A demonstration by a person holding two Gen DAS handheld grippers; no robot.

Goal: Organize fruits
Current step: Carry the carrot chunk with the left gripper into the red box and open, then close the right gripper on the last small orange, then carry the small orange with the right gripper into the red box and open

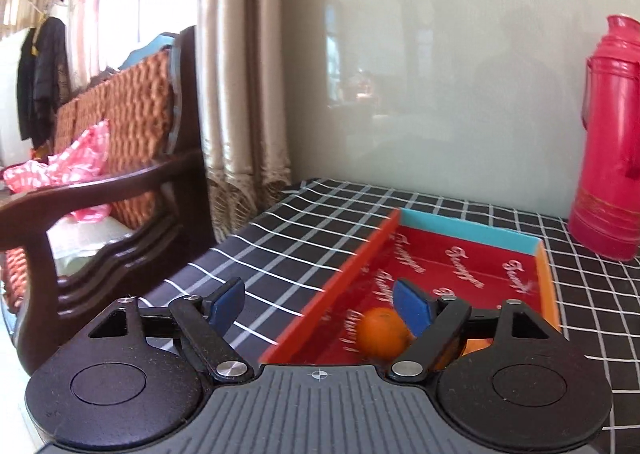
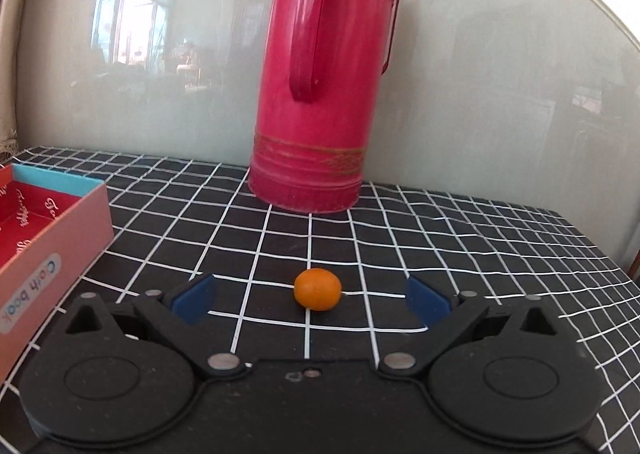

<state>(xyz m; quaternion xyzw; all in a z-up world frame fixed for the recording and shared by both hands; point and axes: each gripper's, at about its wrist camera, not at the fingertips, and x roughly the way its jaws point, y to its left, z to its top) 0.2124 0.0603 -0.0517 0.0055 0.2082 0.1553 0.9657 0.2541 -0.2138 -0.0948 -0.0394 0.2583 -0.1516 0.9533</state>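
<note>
Left hand-held gripper (image 1: 320,304): jaws wide apart, nothing between the pads; it hangs over the near left edge of the box
Right hand-held gripper (image 2: 310,302): jaws spread wide, holding nothing; it points at the loose orange
Orange in box (image 1: 382,332): lies on the red floor of the box, just behind and touching the edge of the left gripper's right blue pad (image 1: 412,308) in the view, right of the gap between the pads; a 2nd orange patch shows behind the same finger, too hidden to name
Loose orange (image 2: 318,289): sits on the counter (image 2: 460,238), apart from both pads, about midway between them and slightly beyond their tips
Orange shape: near round, slightly flattened, so no clear long axis; which way the stem points cannot be told
Box (image 1: 460,226): open, red inside with pale lettering, blue far wall; left of the loose orange
Flask (image 2: 320,94): red, upright at the back of the checked cloth, well behind the loose orange
</note>
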